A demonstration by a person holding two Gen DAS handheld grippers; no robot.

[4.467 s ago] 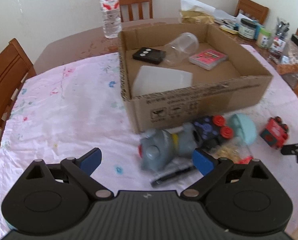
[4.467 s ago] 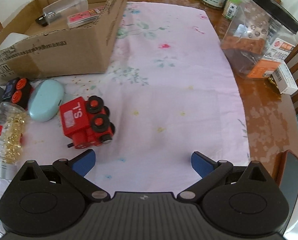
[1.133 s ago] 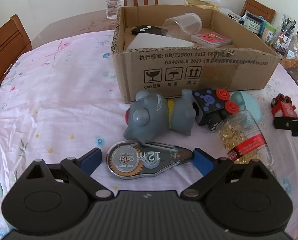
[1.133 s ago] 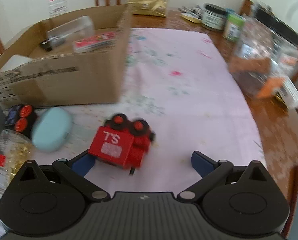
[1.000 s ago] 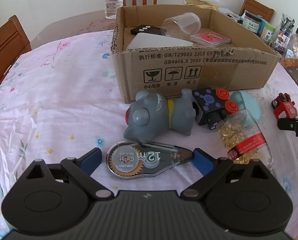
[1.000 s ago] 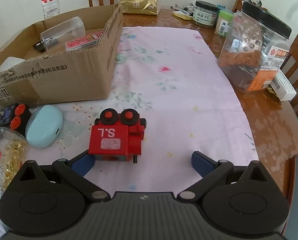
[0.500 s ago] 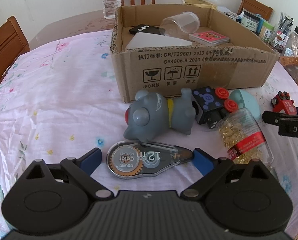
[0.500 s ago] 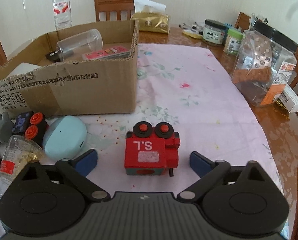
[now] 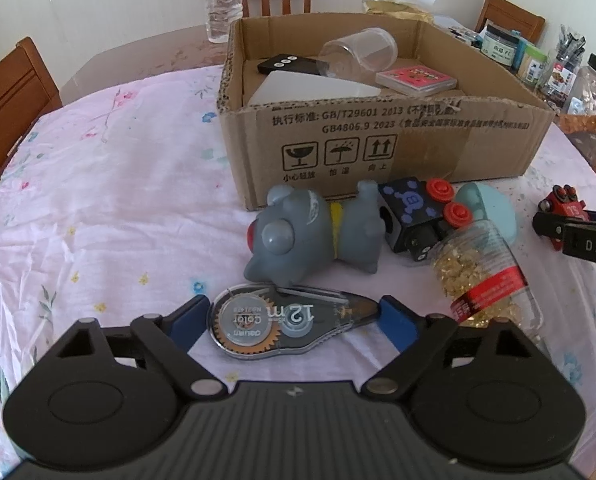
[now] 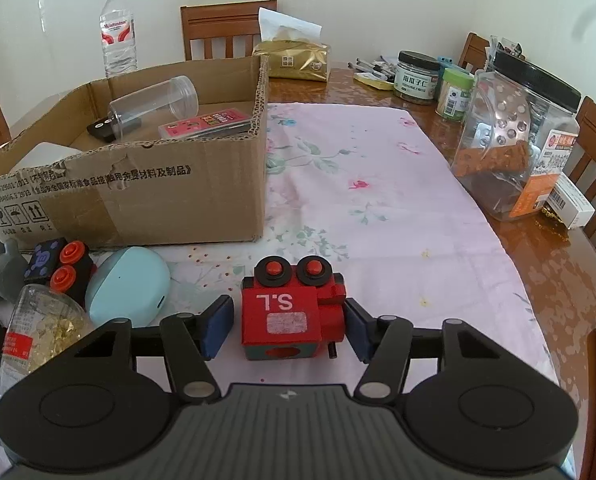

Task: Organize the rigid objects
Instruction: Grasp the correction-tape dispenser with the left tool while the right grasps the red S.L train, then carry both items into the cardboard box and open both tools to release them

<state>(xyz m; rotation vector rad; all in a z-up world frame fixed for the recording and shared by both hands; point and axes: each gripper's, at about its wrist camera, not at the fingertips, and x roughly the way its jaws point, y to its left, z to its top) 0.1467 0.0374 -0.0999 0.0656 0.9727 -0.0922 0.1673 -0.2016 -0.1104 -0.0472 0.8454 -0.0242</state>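
Note:
My left gripper [image 9: 293,320] is open around a correction tape dispenser [image 9: 285,322] lying flat on the pink cloth; its fingers [image 9: 394,320] touch or nearly touch its ends. My right gripper [image 10: 287,326] has closed in on a red toy train [image 10: 293,314]; the right pad touches it, and a small gap shows at the left pad. The train also shows in the left wrist view [image 9: 562,210]. A cardboard box [image 9: 378,144] holds a clear jar, a black remote, a pink card box and a white lid.
In front of the box lie a grey toy animal [image 9: 310,236], a black toy block with red knobs [image 9: 418,216], a light blue case [image 10: 127,290] and a bottle of yellow capsules [image 9: 486,276]. A large clear jar [image 10: 514,136], small jars and a water bottle [image 10: 117,32] stand behind.
My right gripper's fingers have closed from wide open to either side of the red train, which now stands centred between them. My left gripper and the tape dispenser have stayed still.

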